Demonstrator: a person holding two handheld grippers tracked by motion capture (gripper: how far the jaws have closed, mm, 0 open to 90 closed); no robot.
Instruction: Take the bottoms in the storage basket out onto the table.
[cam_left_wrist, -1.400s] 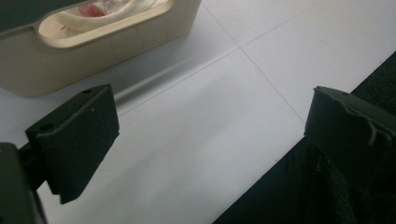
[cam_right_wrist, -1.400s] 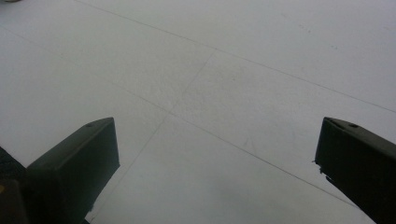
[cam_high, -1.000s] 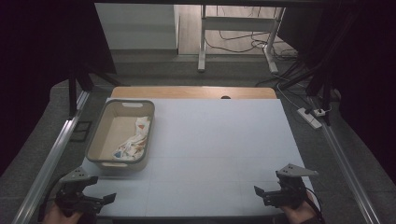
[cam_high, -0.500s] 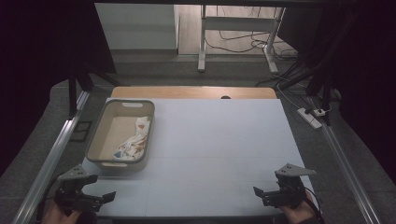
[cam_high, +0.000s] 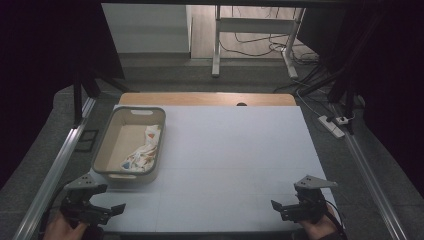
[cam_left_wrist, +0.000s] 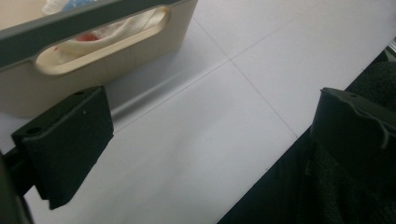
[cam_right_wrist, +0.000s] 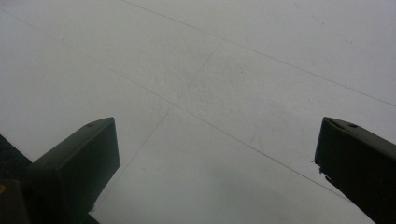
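Holding both tools wide open, empty: left tool (cam_high: 97, 210), right tool (cam_high: 295, 207) | patterned white cloth (cam_high: 142, 152) in beige plastic basket (cam_high: 102, 157) | soft, light (pinch a raised fold)

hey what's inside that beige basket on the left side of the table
Inside the basket lies a crumpled white cloth with coloured prints, bunched against its right wall. The rest of the floor is bare. Whatever lies beneath the cloth is covered.

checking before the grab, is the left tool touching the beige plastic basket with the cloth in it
Apart. In the left gripper view, a strip of bare white table separates the open left tool from the beige plastic basket; the patterned cloth lies inside.
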